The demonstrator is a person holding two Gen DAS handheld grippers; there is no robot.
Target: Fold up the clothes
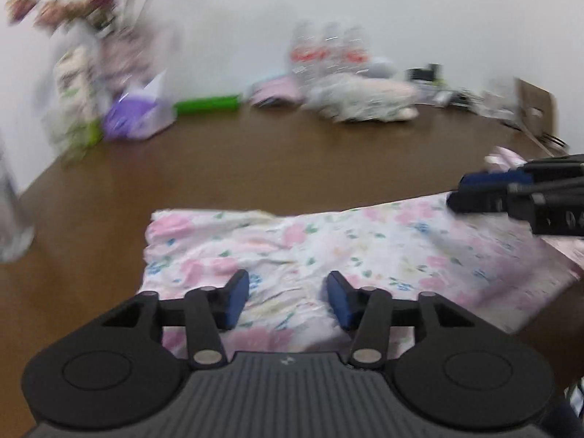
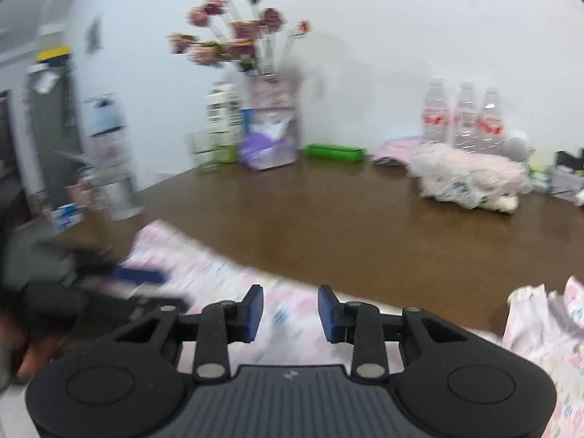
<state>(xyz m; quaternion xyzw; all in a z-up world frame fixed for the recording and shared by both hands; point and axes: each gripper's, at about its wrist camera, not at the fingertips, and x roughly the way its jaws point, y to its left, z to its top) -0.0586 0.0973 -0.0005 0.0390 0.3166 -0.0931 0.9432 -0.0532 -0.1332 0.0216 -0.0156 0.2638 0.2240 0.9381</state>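
Left gripper (image 1: 288, 301) spread wide, gripping nothing, poised over floral cloth (image 1: 328, 248) lying flat on brown table (image 1: 255, 168). Right gripper (image 2: 290, 314) likewise parted, empty, above same cloth's far edge. Bottles (image 2: 463, 116), flowers (image 2: 233, 36) along wall, blurred.

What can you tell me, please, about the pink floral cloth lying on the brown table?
The pink floral cloth is thin, wrinkled white fabric printed with pink flowers plus small blue and green sprigs. It lies spread flat on the brown wooden table, seemingly already folded once. The open left gripper hovers over its near edge; whether anything touches it is unclear.
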